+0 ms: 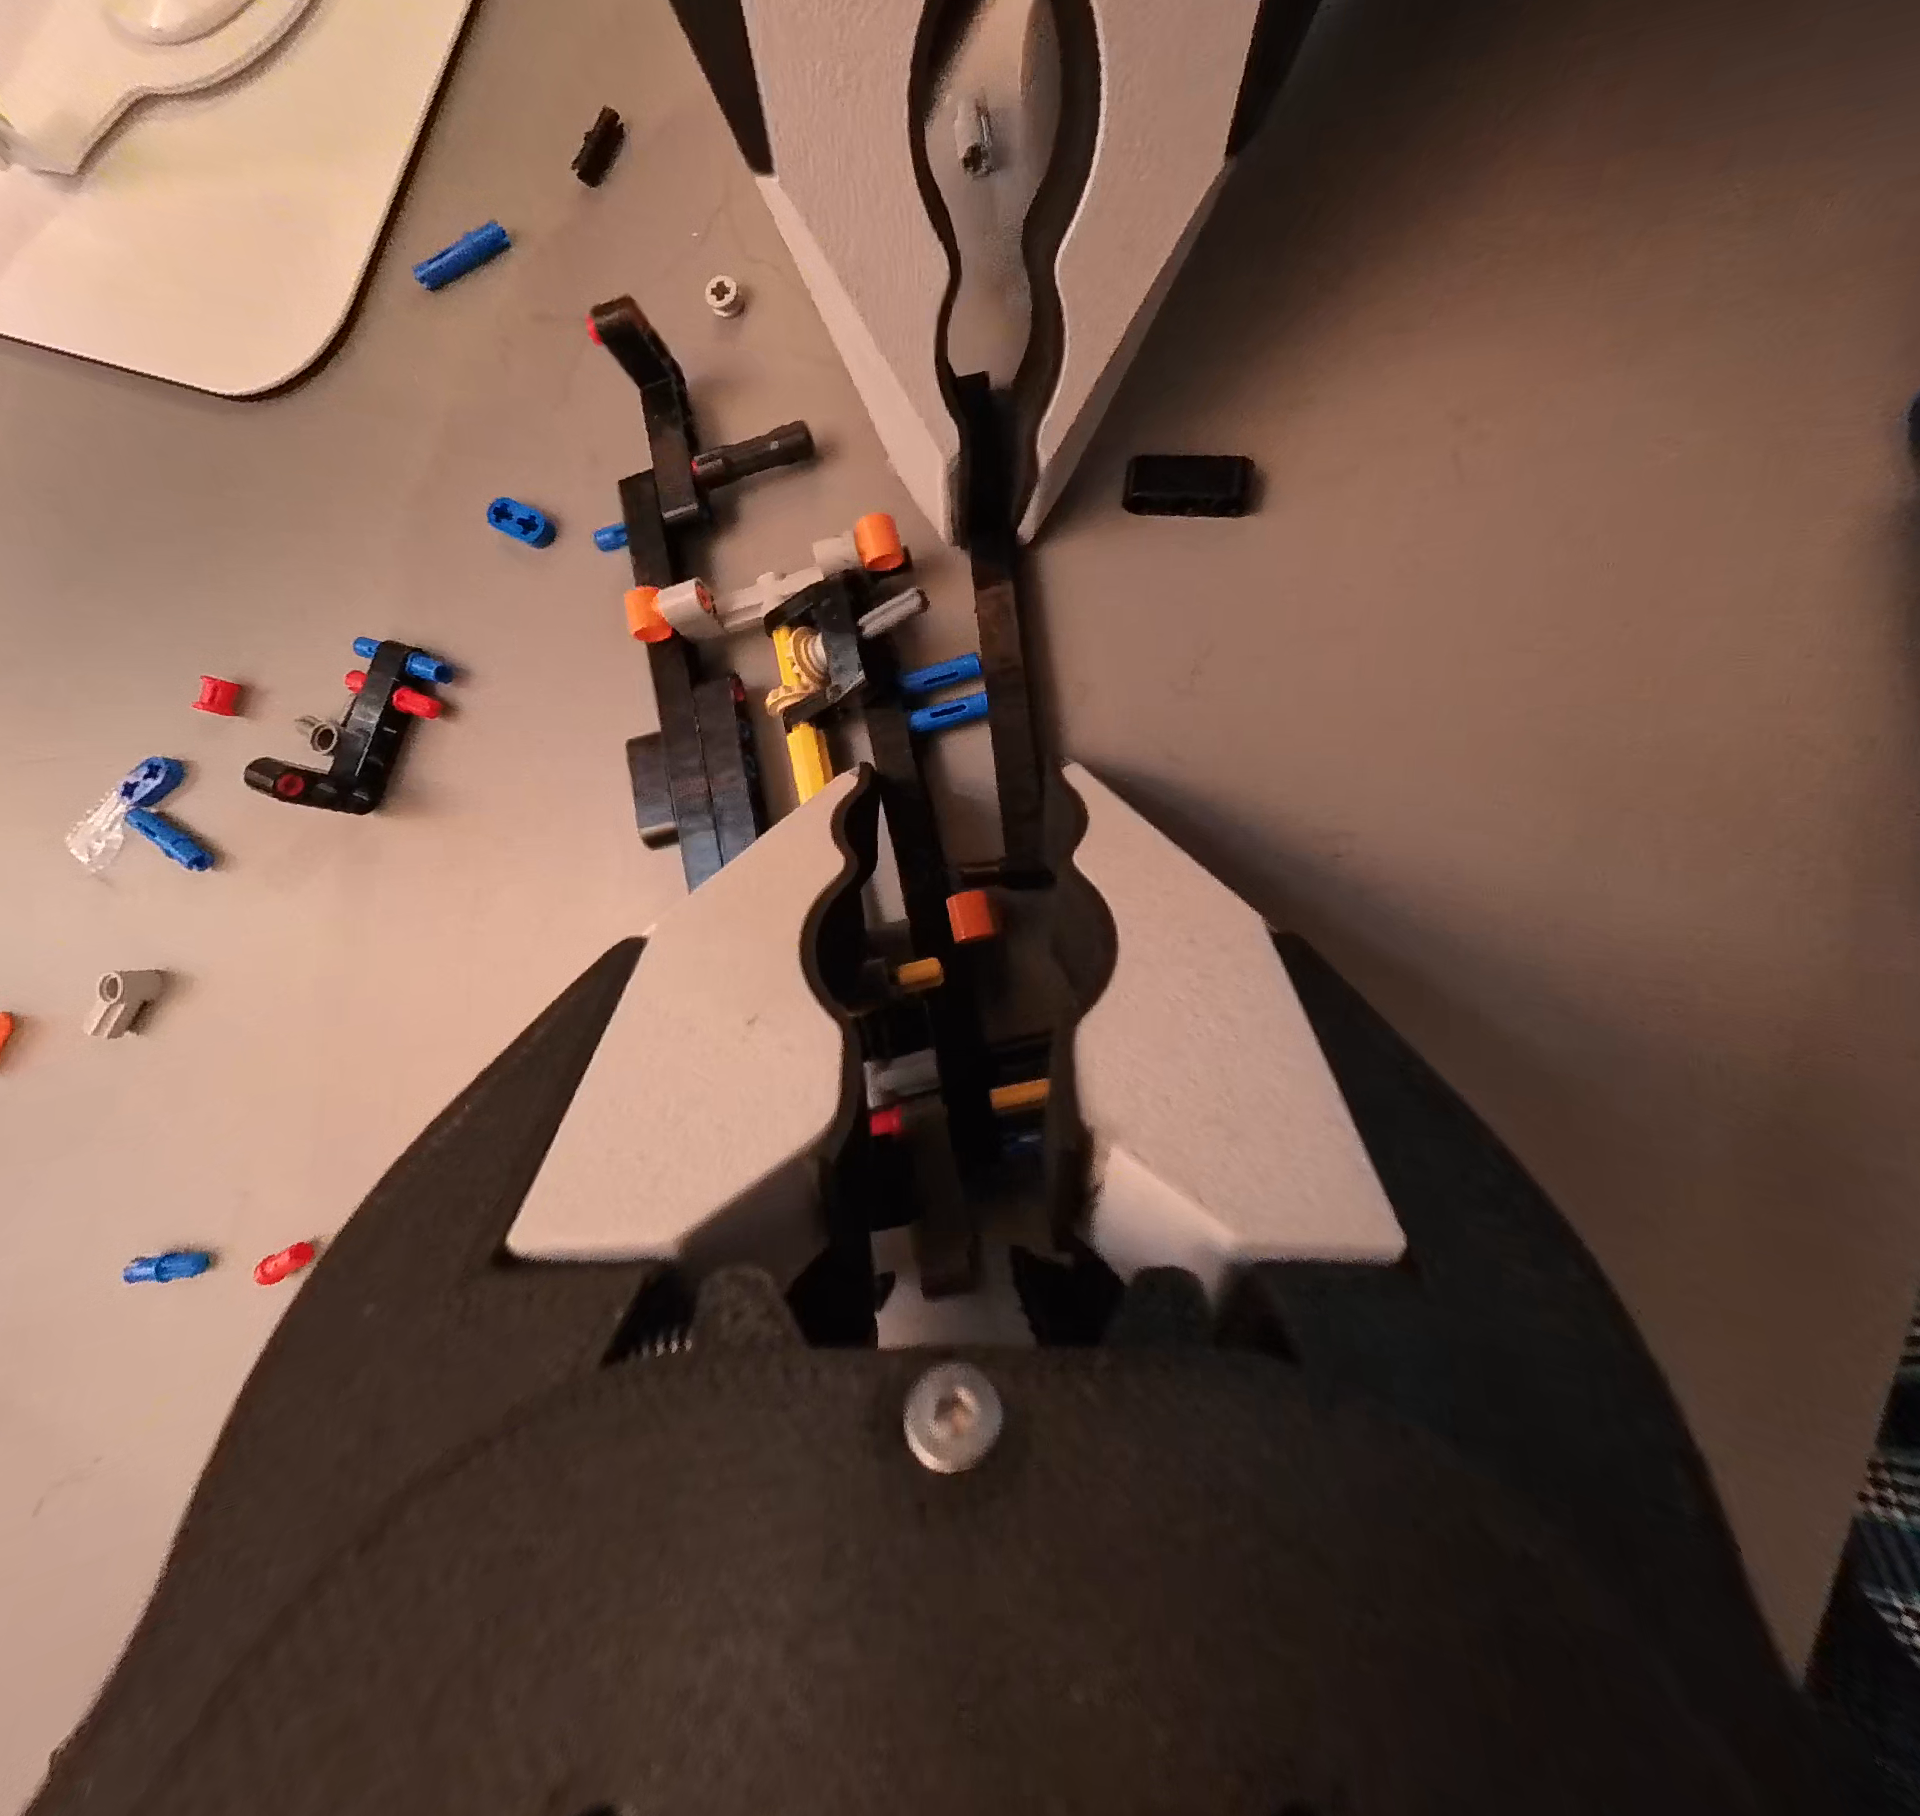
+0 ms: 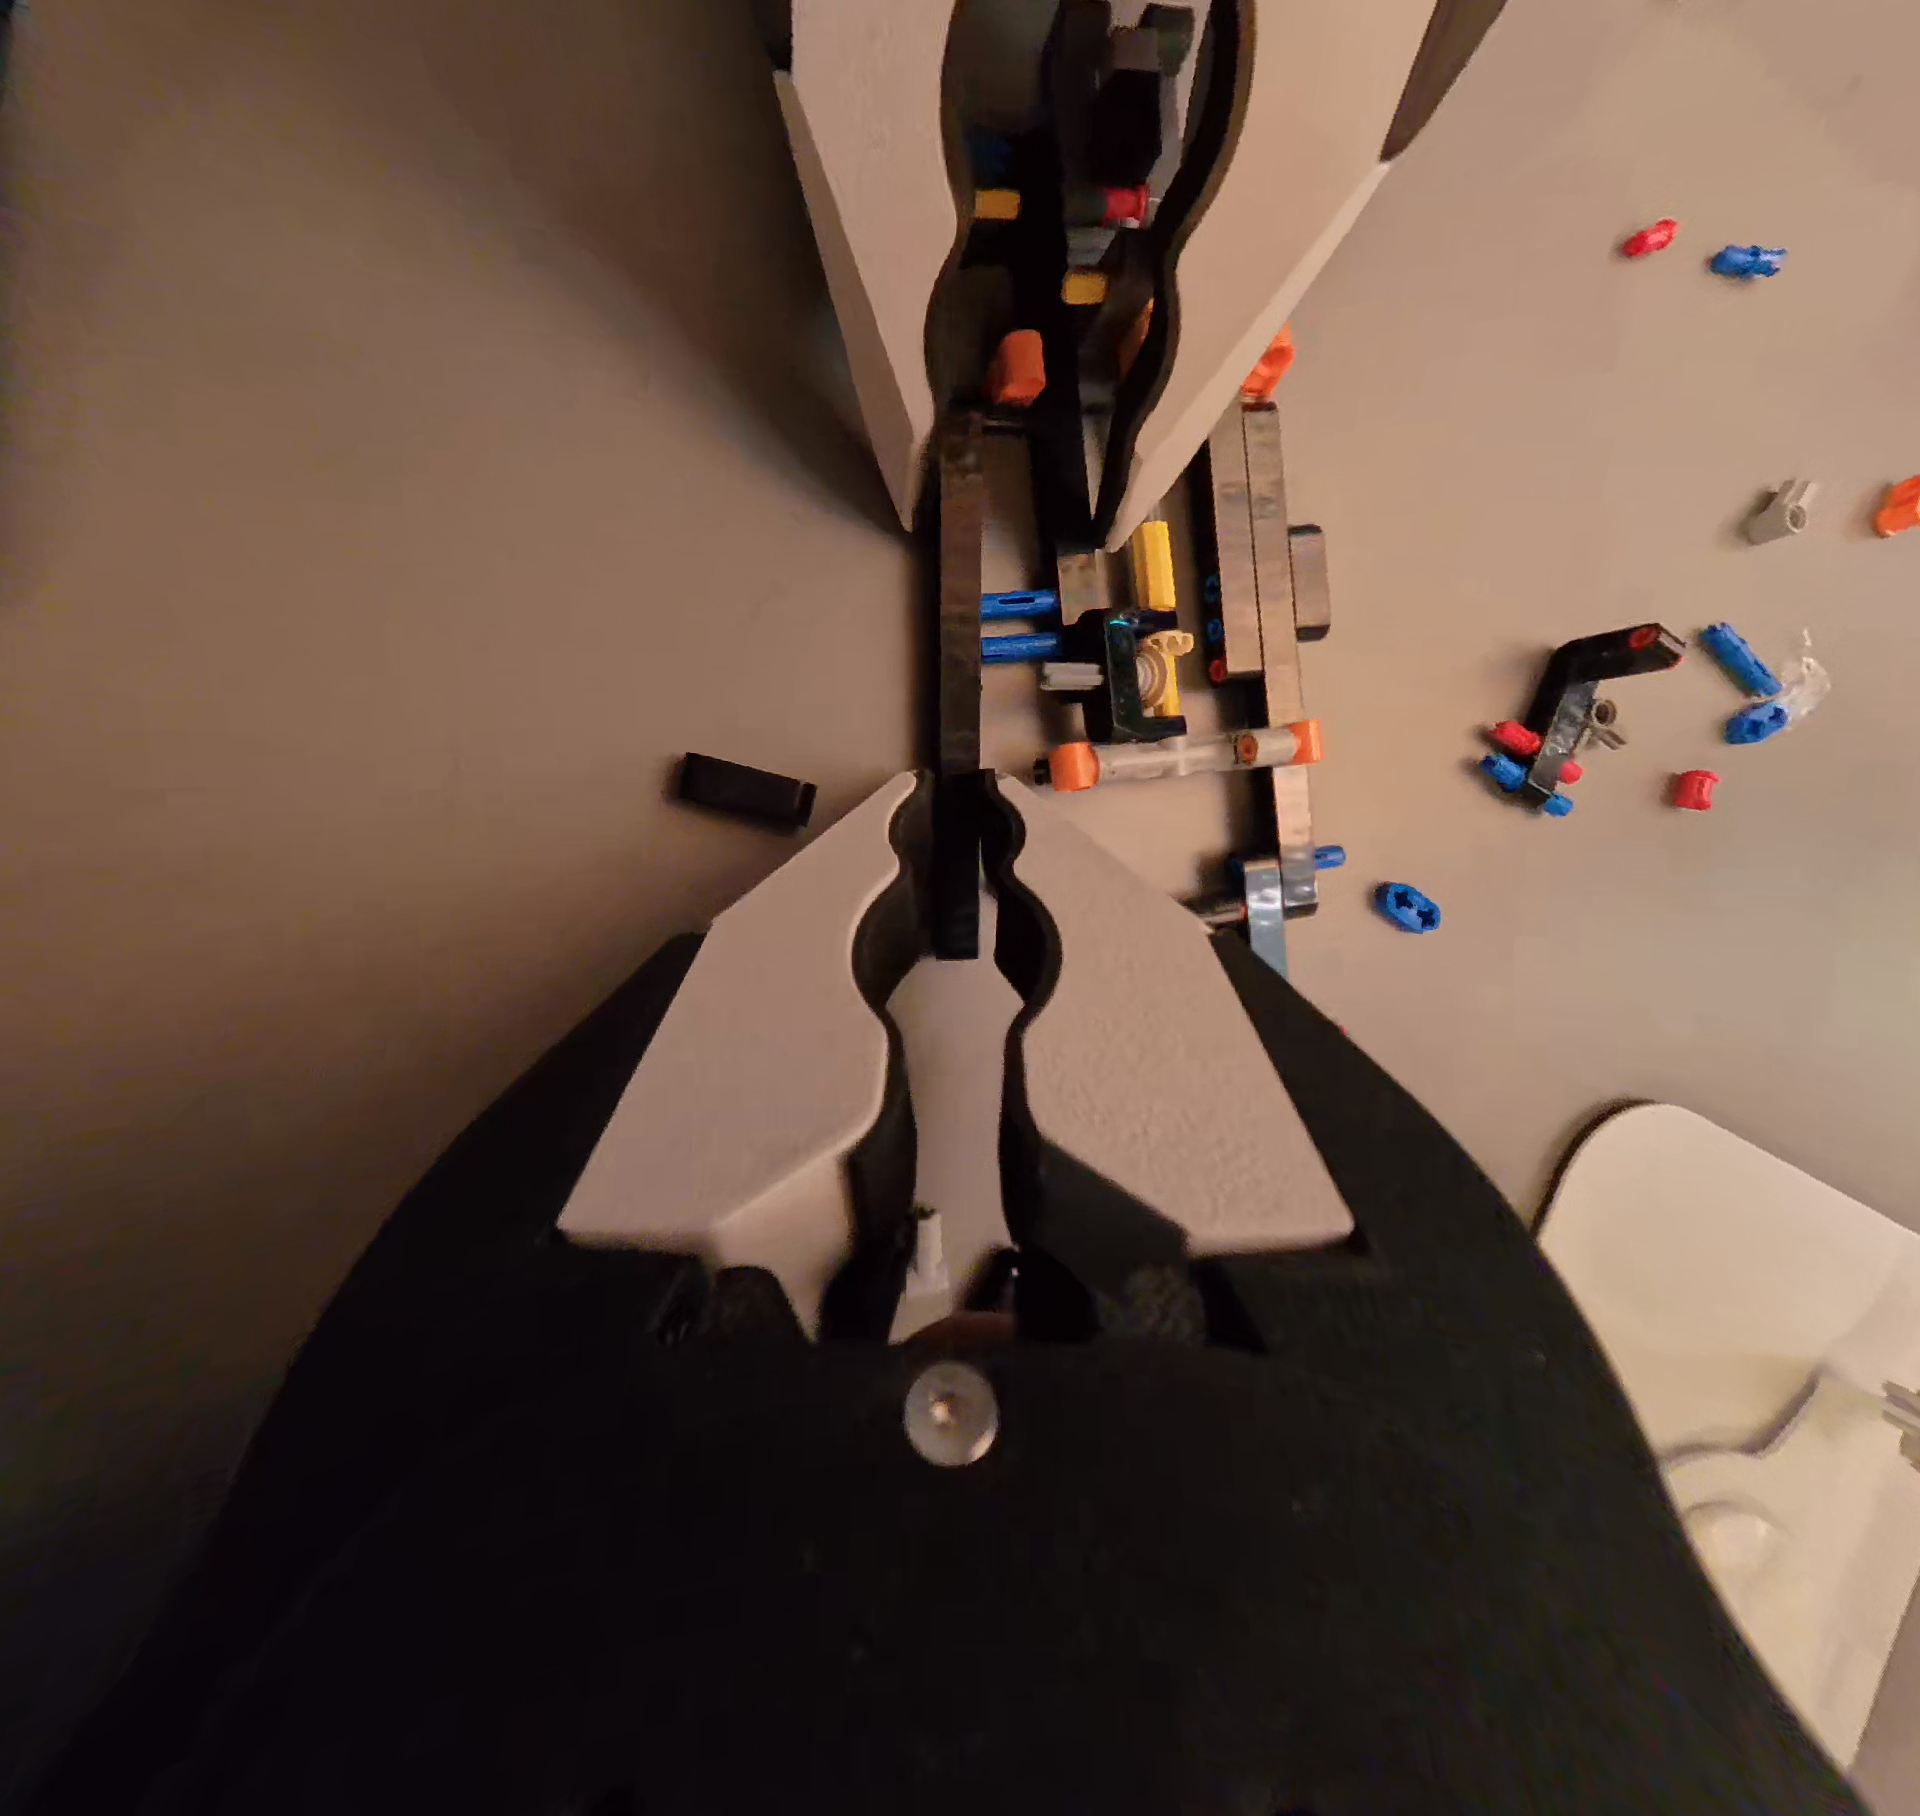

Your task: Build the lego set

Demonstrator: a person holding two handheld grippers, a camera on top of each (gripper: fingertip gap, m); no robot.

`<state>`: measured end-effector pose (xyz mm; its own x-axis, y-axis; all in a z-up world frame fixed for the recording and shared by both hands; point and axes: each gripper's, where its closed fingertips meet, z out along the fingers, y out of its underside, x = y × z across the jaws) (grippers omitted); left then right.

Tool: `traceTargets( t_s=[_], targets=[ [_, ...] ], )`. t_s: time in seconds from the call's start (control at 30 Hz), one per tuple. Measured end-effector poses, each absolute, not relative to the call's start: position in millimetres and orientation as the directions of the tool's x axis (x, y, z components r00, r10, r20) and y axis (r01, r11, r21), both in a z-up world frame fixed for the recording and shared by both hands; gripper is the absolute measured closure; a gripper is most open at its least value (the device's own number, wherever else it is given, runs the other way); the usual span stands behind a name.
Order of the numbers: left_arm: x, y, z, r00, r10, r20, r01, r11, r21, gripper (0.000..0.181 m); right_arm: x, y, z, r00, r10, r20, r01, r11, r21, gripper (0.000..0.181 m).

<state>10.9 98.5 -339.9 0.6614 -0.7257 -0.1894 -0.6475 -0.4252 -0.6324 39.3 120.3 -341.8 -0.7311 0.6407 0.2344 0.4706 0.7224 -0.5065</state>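
A black Lego frame (image 1: 707, 727) with orange bushes, a yellow axle and grey connectors lies on the grey table; it also shows in the right wrist view (image 2: 1262, 540). My left gripper (image 1: 966, 790) is shut on the frame's near end, with the frame's inner beams between its fingers. My right gripper (image 2: 958, 790) faces it and is shut on one end of a long black beam (image 2: 958, 623). The beam sits against two blue pins (image 2: 1018, 623) that stick out of the frame's side. In the left wrist view the right gripper (image 1: 987, 519) holds that beam (image 1: 1003, 675) from the far side.
A short black beam (image 1: 1190, 485) lies loose right of the frame. A small black L-shaped sub-assembly (image 1: 353, 738) and scattered blue, red and grey pins (image 1: 462, 254) lie to the left. A white tray (image 1: 208, 156) stands at the far left corner.
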Motion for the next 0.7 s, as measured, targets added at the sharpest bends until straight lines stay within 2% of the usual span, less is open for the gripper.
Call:
traceTargets(
  t_s=[0.03, 0.53, 0.7],
  targets=[
    [10.9, 98.6, -339.9, 0.662, -0.725, -0.191, -0.648, -0.425, -0.632, 0.15, 38.7, 121.3, -341.8, -0.736, 0.635, 0.235, 0.47, 0.729, -0.497, 0.176],
    [12.1, 97.6, -339.1, 0.663, -0.727, -0.178, -0.643, -0.43, -0.634, 0.143, 37.3, 123.8, -342.9, -0.769, 0.61, 0.192, 0.492, 0.755, -0.432, 0.176],
    [10.7, 98.8, -339.5, 0.663, -0.725, -0.188, -0.646, -0.427, -0.632, 0.147, 39.1, 125.6, -343.7, -0.776, 0.612, 0.152, 0.518, 0.756, -0.4, 0.176]
  ],
)
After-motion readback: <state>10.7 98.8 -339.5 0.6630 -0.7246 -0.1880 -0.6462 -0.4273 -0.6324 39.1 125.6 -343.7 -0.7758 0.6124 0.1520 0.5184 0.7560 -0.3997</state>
